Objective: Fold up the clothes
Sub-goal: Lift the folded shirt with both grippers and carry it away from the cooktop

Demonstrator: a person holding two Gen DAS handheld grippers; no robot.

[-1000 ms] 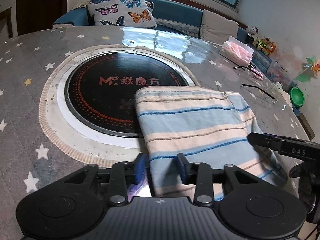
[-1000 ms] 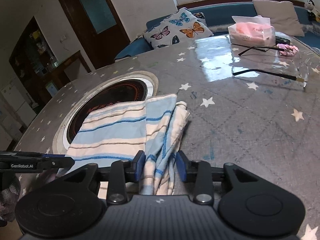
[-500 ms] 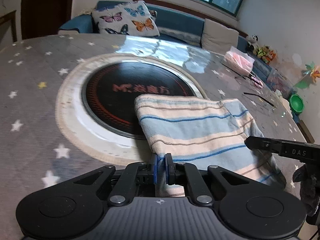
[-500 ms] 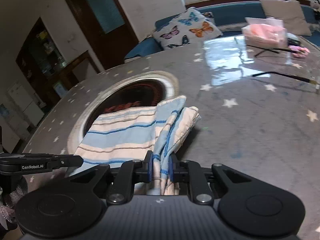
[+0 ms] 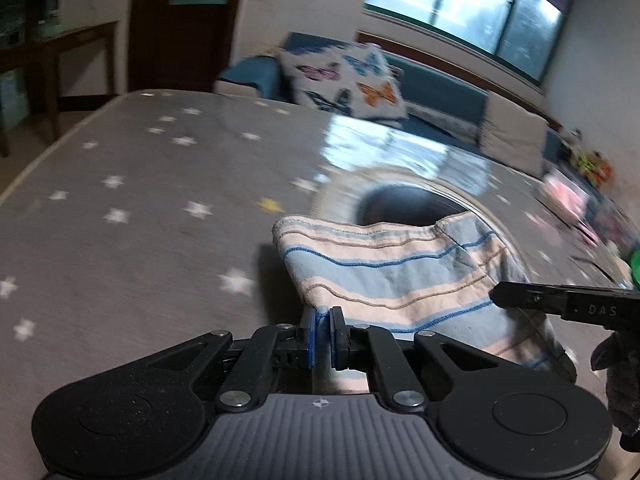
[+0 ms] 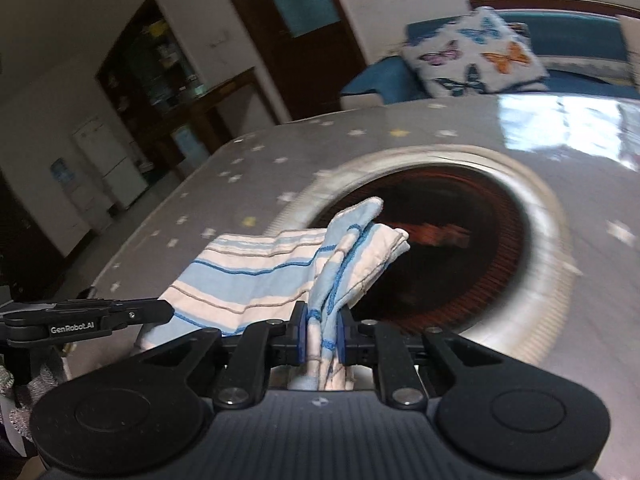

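Since a second ago, both of your hand-held grippers have closed on the striped cloth (image 5: 392,276) and carried it leftward across the table (image 5: 132,240), off most of the dark round plate (image 6: 460,248). Your left hand-held gripper (image 5: 323,334) pinches one near corner between its blue pads; your right hand-held gripper (image 6: 322,336) clamps the bunched layers at the other. Between them the cloth hangs stretched, its far edge drooping toward the table.
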